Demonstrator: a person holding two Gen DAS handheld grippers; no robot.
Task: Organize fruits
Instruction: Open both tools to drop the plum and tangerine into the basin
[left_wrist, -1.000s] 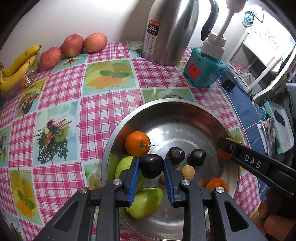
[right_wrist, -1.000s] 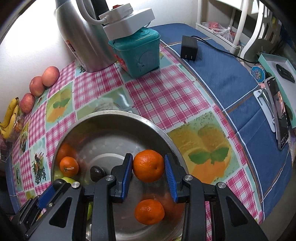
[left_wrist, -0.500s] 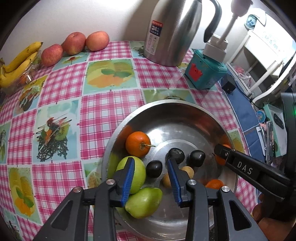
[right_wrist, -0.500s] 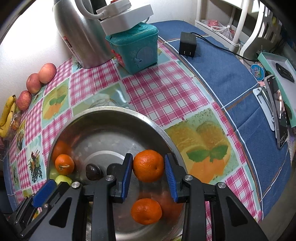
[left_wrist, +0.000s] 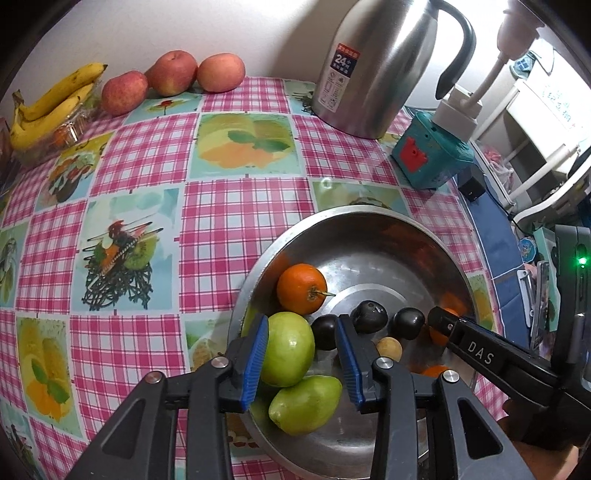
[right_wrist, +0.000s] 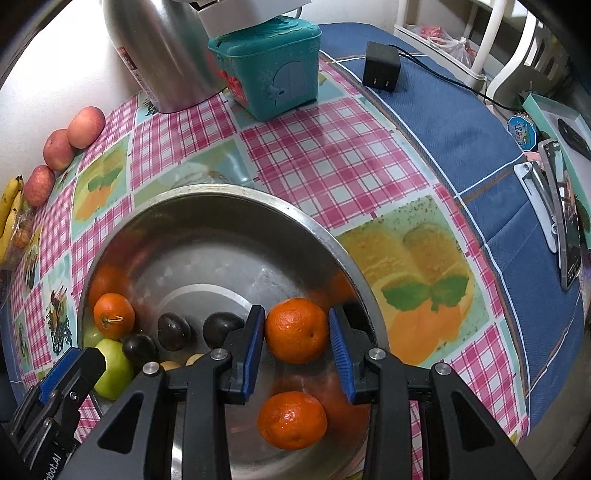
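While the right gripper (right_wrist: 297, 334) pinches a mandarin (right_wrist: 296, 329) between its blue pads, the left gripper (left_wrist: 301, 354) has just been opening; its jaws now stand apart around a green apple (left_wrist: 288, 347) and a dark plum (left_wrist: 324, 332), pressing on neither. Both grippers point steeply down into the steel bowl (left_wrist: 369, 221). Under the held mandarin lies a second mandarin (right_wrist: 291, 420). An orange with a stem (left_wrist: 302, 288), two more dark fruits (left_wrist: 369, 316), a small tan fruit (left_wrist: 388, 348) and a second green fruit (left_wrist: 304, 404) share the bowl. Beyond, on the checked tablecloth (left_wrist: 236, 214), stand a steel flask (left_wrist: 373, 62) and a teal box (left_wrist: 430, 155); three apples (left_wrist: 171, 77) and bananas (left_wrist: 51, 107) line the far edge.
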